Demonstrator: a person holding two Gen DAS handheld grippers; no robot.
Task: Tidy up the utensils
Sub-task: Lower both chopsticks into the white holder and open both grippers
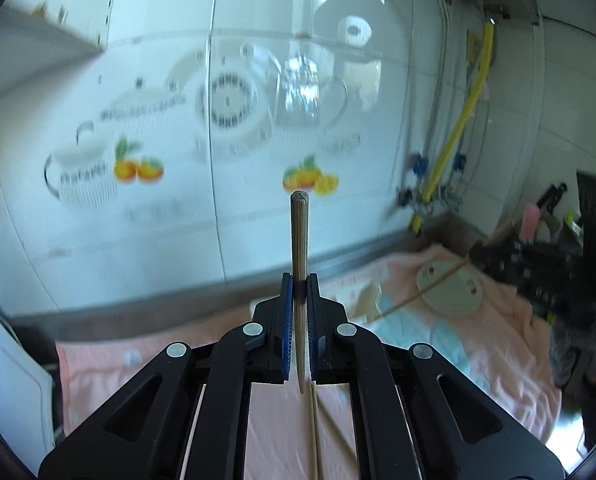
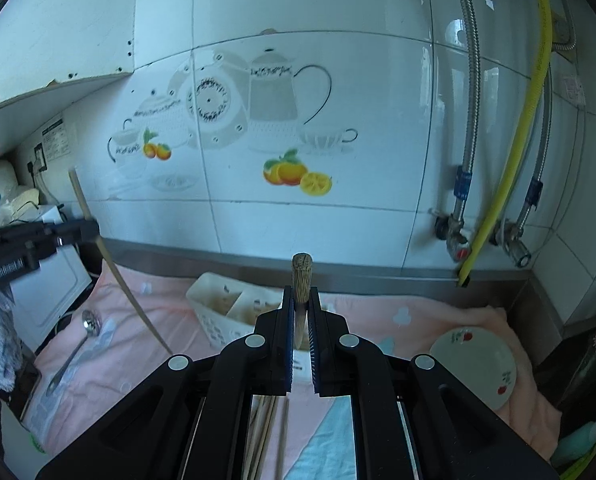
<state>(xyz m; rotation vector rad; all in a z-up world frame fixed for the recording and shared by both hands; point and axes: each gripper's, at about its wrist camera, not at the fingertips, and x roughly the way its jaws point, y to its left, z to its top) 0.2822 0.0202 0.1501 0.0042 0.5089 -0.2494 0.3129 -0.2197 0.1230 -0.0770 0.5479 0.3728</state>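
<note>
Each tool (image 1: 300, 284) (image 2: 301, 300) clamps one chopstick (image 1: 299, 248) (image 2: 301, 280) above the desk (image 2: 169, 292); spoon (image 2: 82, 340), loose chopsticks (image 2: 263, 428) remain outside the white basket (image 2: 217, 304).

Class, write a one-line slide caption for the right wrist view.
Right gripper clamps an upright chopstick above the white utensil basket.

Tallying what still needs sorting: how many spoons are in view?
1: a metal spoon lies on the pink cloth at the left of the right wrist view. Others may be hidden behind the grippers.
</note>
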